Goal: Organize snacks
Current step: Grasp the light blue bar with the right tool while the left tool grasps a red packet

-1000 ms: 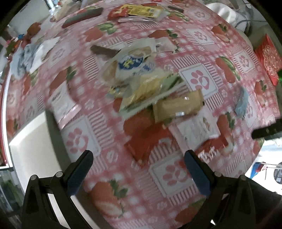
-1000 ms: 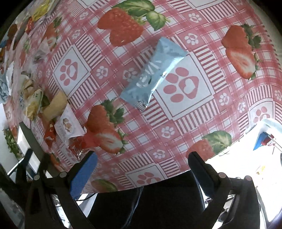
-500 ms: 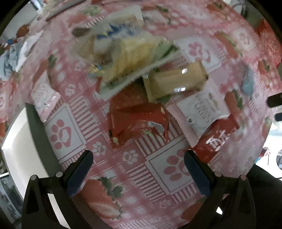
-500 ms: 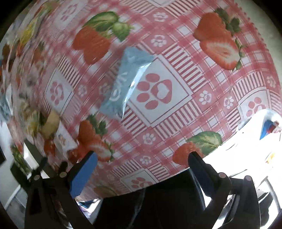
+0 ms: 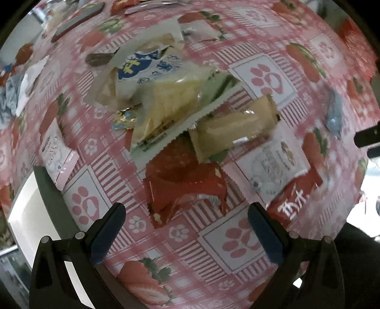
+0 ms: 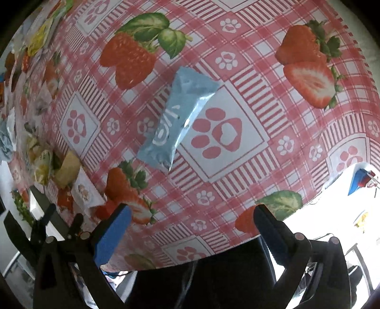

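A heap of snack packets lies on the strawberry tablecloth (image 5: 239, 240). In the left wrist view my left gripper (image 5: 185, 228) is open and empty, just above a crumpled red packet (image 5: 185, 185). Behind it lie a tan packet (image 5: 235, 128), a yellow and green packet (image 5: 171, 107), a blue and white packet (image 5: 144, 69) and a white packet (image 5: 273, 166). In the right wrist view my right gripper (image 6: 190, 228) is open and empty, with a light blue packet (image 6: 178, 118) lying alone ahead of it.
A pink and white packet (image 5: 57, 154) lies left near the table edge (image 5: 52, 197). A red packet with white writing (image 5: 296, 199) lies right. More packets lie at the far side (image 5: 78, 16). The table's near edge (image 6: 237, 240) is under my right gripper.
My left gripper has moved in over the heap, so the red packet now sits just ahead of its fingers. My right gripper has shifted a little; the light blue packet sits centred ahead.
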`<state>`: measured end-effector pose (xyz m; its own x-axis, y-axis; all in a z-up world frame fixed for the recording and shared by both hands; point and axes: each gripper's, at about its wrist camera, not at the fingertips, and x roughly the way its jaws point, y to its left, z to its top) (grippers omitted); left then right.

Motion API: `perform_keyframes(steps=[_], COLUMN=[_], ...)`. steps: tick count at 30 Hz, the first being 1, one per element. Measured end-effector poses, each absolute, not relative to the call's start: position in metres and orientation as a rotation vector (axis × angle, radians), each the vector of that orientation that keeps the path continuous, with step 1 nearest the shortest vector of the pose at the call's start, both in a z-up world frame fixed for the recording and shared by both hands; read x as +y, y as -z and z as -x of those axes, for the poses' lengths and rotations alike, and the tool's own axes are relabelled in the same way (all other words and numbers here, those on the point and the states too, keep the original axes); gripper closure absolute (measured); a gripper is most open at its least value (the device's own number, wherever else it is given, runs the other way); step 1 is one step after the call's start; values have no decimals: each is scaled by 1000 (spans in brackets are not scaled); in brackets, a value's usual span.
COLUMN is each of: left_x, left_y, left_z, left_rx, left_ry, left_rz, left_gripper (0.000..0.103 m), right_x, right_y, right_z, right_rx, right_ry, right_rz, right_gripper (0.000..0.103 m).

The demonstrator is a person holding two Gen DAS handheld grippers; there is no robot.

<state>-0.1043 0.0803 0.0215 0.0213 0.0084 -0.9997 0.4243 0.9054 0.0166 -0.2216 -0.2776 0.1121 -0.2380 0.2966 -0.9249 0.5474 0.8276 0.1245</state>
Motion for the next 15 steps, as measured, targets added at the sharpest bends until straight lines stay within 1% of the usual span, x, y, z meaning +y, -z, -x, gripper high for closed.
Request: perform_keyframes(steps=[1, 6, 9, 12, 15], left_x=[80, 101, 110, 136, 152], left_y=[-20, -13, -10, -9, -2], left_z=[100, 74, 69, 87, 115], left_rx=[1532, 1604, 1624, 1637, 1656], left_ry=[295, 74, -3, -76, -150], left_rz=[-320, 22, 101, 128, 228], left_gripper=[0, 0, 0, 0, 0], right_x=[-281, -296, -304, -308, -313], right_y=[-109, -99, -91, -86, -77], right_z=[217, 199, 182, 171, 156], right_rx=[1834, 1801, 1778, 1765, 1753], right_ry=[285, 351, 380, 414, 447], right_rz=[-659, -739, -765, -755, -743], right_gripper=[0, 0, 0, 0, 0])
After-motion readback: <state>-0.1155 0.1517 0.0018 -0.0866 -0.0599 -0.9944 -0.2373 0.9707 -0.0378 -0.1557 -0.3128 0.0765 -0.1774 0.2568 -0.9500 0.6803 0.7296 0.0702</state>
